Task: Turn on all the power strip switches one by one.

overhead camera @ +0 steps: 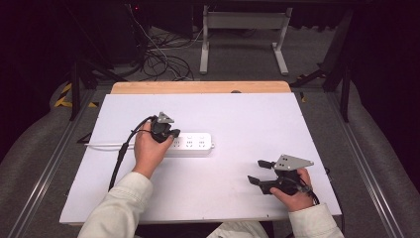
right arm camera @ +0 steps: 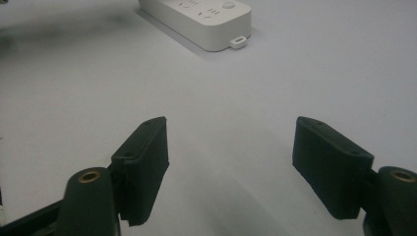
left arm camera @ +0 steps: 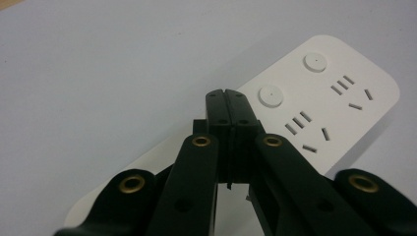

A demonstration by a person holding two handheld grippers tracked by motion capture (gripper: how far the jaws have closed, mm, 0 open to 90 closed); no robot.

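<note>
We held the left gripper [overhead camera: 171, 135] over the left end of the power strip [overhead camera: 190, 144], which lay near the middle of the white table [overhead camera: 237, 119]. Its jaws were pressed together with nothing between them, tips over the strip's top face. The right gripper [overhead camera: 258, 171] rested well apart, jaws wide open and empty.

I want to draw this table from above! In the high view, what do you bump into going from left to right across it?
White cable → left gripper, fingers shut, over the near end of the power strip → white power strip → right gripper, fingers open, off by itself above the bare white table.
</note>
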